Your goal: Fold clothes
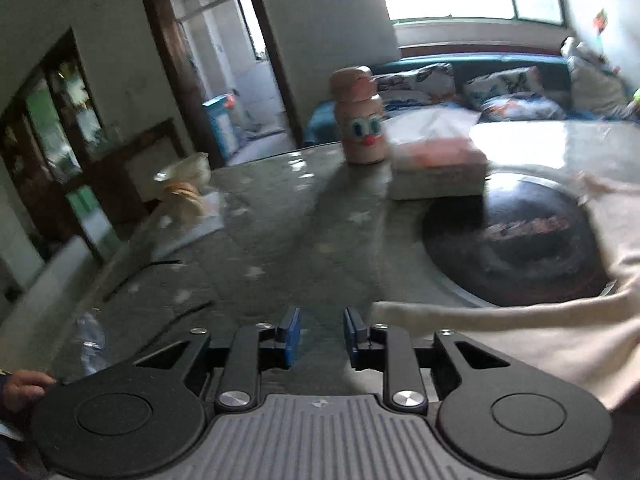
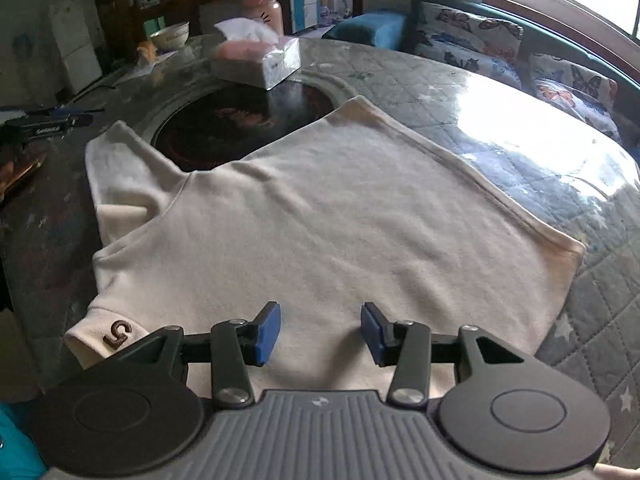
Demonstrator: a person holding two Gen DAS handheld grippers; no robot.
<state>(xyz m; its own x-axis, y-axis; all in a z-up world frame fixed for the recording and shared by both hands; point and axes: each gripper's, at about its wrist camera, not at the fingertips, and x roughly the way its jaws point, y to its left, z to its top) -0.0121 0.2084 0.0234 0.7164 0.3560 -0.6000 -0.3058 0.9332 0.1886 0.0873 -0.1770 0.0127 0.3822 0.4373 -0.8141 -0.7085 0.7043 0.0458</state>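
One tissue box (image 2: 262,64) and bottle (image 2: 262,6) beyond shirt (image 2: 320,216).

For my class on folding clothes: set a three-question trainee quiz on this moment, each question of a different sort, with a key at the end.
1. True or false: the right gripper is shut on the cream shirt.
2. What lies beside the pink bottle on the table? A) tissue box B) kettle C) laptop
3. Fill in: the brown mark on the shirt's sleeve cuff is the figure ___.

Key: 1 false, its jaws stand open above the cloth; 2 A; 3 five. The left gripper is open too, with nothing between its jaws.
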